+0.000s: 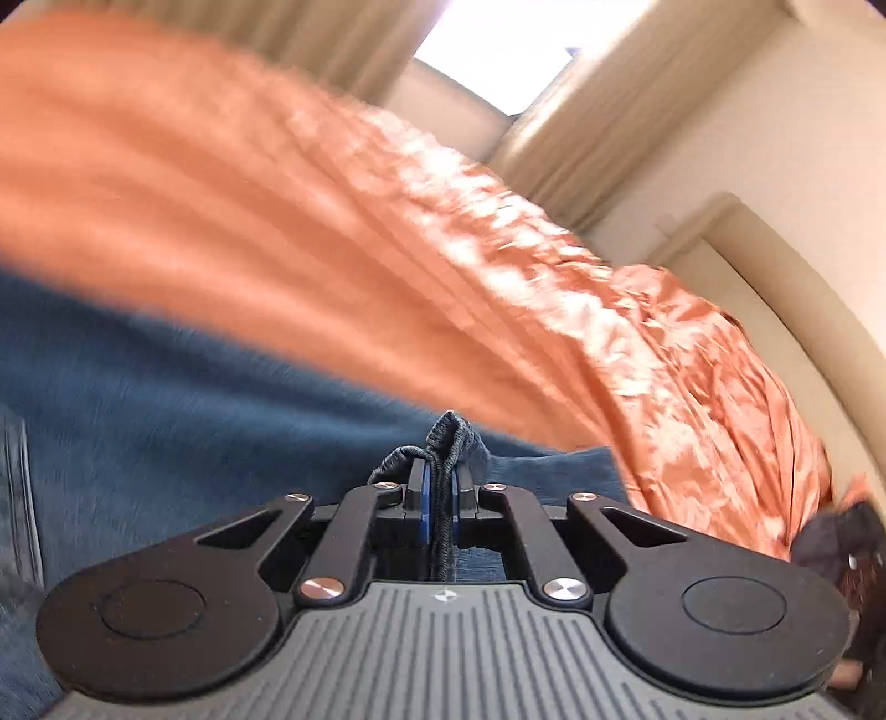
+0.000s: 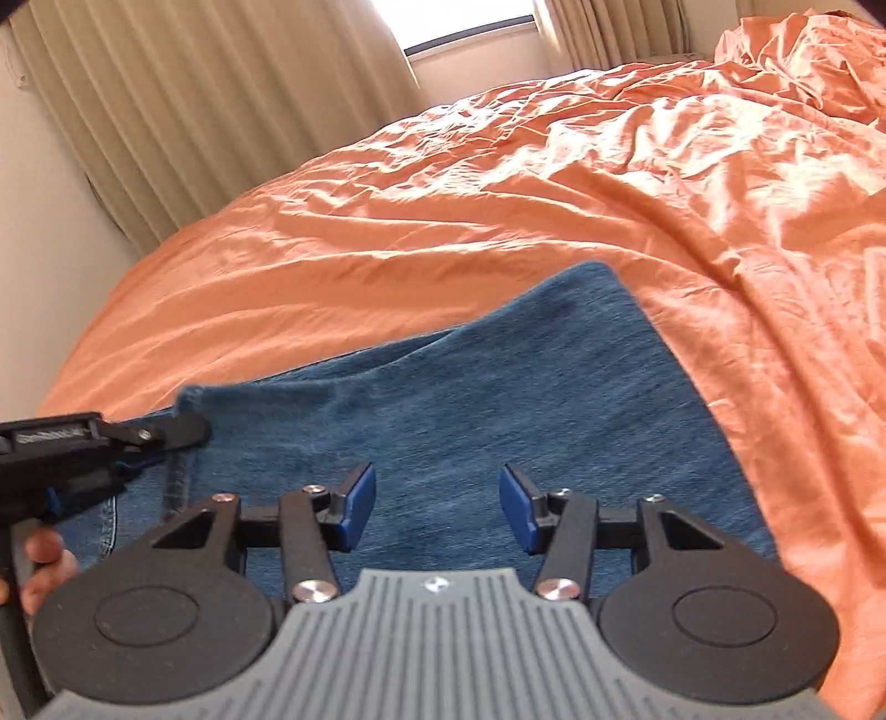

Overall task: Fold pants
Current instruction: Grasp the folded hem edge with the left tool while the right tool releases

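Blue denim pants (image 2: pixel 470 399) lie on an orange bedsheet (image 2: pixel 498 221). In the left wrist view my left gripper (image 1: pixel 441 487) is shut on a bunched edge of the pants (image 1: pixel 451 437), with denim (image 1: pixel 166 399) spreading to its left; the view is motion-blurred. In the right wrist view my right gripper (image 2: pixel 436 507) is open and empty, its blue pads (image 2: pixel 354 507) hovering just above the flat denim. The left gripper (image 2: pixel 166 435) shows at the left edge of that view, holding the pants' hem corner (image 2: pixel 191 396).
The rumpled orange sheet (image 1: pixel 498 249) covers the whole bed, bunched up at the far right (image 2: pixel 803 55). Beige curtains (image 2: pixel 194 111) and a bright window (image 2: pixel 465 22) stand behind the bed. A cream wall (image 1: pixel 775 138) runs alongside.
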{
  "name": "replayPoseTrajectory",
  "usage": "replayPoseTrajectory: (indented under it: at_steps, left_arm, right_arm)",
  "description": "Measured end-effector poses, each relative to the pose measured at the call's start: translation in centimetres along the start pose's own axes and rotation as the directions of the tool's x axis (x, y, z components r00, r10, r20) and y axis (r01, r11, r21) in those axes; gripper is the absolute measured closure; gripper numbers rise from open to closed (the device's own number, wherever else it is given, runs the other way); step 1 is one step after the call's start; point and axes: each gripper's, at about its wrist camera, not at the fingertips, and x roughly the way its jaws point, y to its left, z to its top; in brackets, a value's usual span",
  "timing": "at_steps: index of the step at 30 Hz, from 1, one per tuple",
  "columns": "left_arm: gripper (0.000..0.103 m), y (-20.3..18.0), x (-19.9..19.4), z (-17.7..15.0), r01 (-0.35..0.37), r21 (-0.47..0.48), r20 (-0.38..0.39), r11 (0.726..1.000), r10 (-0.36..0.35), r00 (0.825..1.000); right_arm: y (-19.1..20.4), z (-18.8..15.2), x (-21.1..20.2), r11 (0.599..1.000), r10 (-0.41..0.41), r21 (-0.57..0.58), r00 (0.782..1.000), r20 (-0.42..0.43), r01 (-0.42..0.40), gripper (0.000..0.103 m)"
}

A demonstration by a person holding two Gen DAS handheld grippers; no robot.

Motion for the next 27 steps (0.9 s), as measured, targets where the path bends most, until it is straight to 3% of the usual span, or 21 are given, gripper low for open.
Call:
replayPoseTrajectory:
  at_steps: [3,5,8,11,14,19,22,24,27]
  left_arm:
    - [0.097,-4.3,-1.8,0.6,-0.020,0.234,0.083,0.972,0.001,0.997]
    - [0.097,-5.3,-1.4,0.9,-0.080,0.308,0.097,0.948,0.052,0.994]
    - [0.097,-3.0,2.1,0.8,-0.164,0.264,0.011,0.950,0.167,0.986]
    - [0.097,-0.2,4.3,-0.3,-0.200,0.219,-0.070,0.955,0.220,0.973]
    - [0.096,1.4,5.2,-0.9,-0.211,0.178,-0.109,0.961,0.233,0.966]
    - [0.095,1.9,6.0,-0.7,-0.216,0.187,-0.142,0.958,0.244,0.959]
    - [0.095,2.1,6.1,-0.9,-0.209,0.188,-0.148,0.960,0.238,0.960]
    - [0.095,2.2,6.1,-0.9,-0.204,0.184,-0.147,0.962,0.232,0.962]
    - [0.095,2.4,6.1,-0.9,-0.197,0.181,-0.150,0.963,0.225,0.963]
  right_arm:
    - [-0.8,0.6,-1.4,1.000,-0.008,-0.006,0.999,0.050,0.009,0.072]
    - [-1.3,0.9,-1.6,0.999,-0.037,-0.014,0.997,0.068,0.038,0.078]
    - [-2.3,1.4,-1.0,0.997,-0.083,0.003,0.995,0.059,0.083,0.089]
    - [-3.7,1.9,-0.9,0.994,-0.105,0.025,0.993,0.059,0.104,0.096]
    - [-5.1,3.3,-0.6,0.993,-0.114,-0.010,0.991,0.069,0.115,0.099]
    - [-7.2,7.4,2.6,0.986,-0.117,-0.114,0.992,0.054,0.123,0.103]
    - [-6.8,9.2,5.1,0.984,-0.050,-0.169,0.998,0.030,0.055,0.103]
    - [-6.1,9.7,7.0,0.973,-0.071,-0.220,0.997,0.017,0.073,0.103]
    - [-7.0,10.2,9.5,0.975,-0.101,-0.200,0.994,-0.031,0.093,0.103]
